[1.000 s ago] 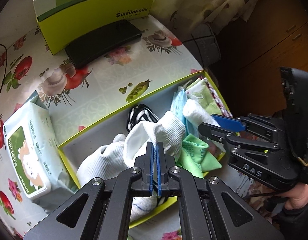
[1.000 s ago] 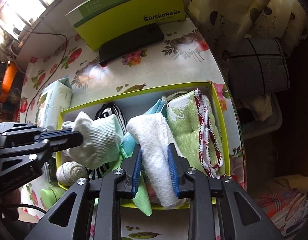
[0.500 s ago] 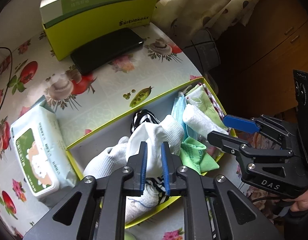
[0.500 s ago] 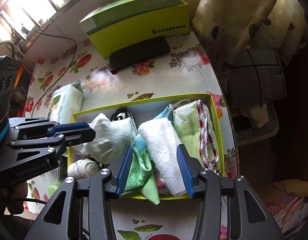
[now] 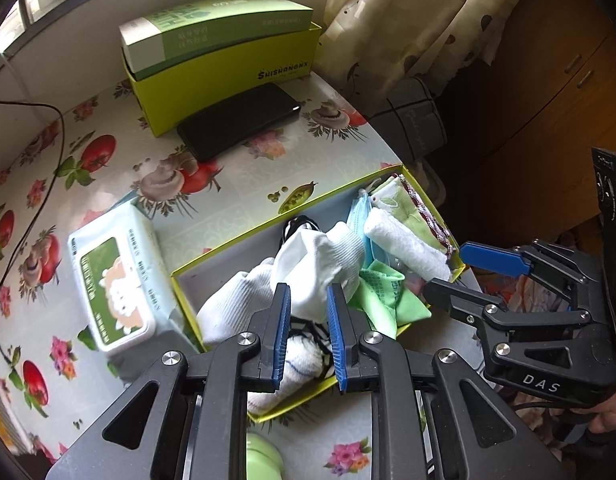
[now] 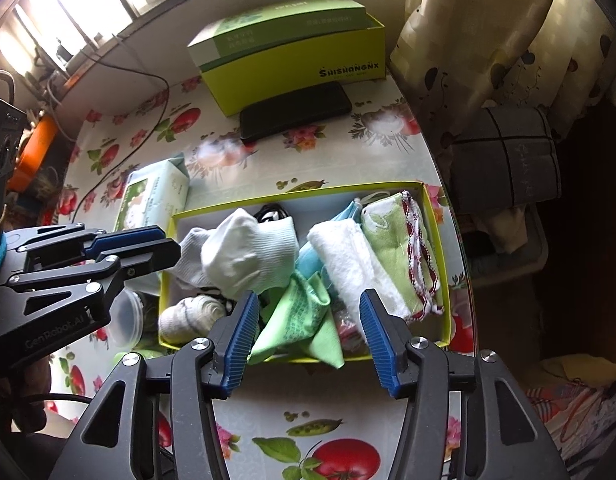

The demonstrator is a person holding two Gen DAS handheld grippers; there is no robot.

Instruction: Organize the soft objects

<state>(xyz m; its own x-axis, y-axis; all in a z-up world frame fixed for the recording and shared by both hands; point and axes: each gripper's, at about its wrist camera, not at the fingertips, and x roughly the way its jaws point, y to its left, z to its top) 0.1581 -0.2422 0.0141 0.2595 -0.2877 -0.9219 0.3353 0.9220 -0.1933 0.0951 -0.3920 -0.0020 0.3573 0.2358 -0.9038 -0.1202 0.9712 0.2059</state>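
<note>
Since a second ago: left hand-held gripper (image 5: pixel 307 336) opened from clamped on the white sock (image 5: pixel 321 264) to a moderate gap, sock released; right hand-held gripper (image 6: pixel 306 334) spread wider and drawn back off the white towel (image 6: pixel 353 268), toward the near rim of the tray (image 6: pixel 437 240).

Now both open, holding nothing. In the left wrist view, sock lying in the tray at 12 o'clock from the left fingertips, its near end between the blue pads (image 5: pixel 282 332), contact unclear. Second sock (image 5: pixel 232 308) at 10 o'clock from it, touching. Striped sock (image 5: pixel 298 226) partly hidden at 12 o'clock behind the white one.

In the right wrist view, tray at centre of the table (image 6: pixel 268 168), right pads wide apart, framing the green cloth (image 6: pixel 302 320) draped over the near rim. Towel roll at 1 o'clock from the cloth; blue mask (image 6: pixel 313 262) wedged between sock and towel; green-and-white towel (image 6: pixel 391 252) with red trim against the 3 o'clock wall. Rolled sock (image 6: pixel 192 312) in the 8 o'clock corner.

Outside the tray: wipes pack (image 6: pixel 154 196) at 10 o'clock, phone (image 6: pixel 296 110) and green box (image 6: pixel 292 52) at 12 o'clock, plastic cup (image 6: pixel 128 316) at 9 o'clock below the left hand-held gripper.
</note>
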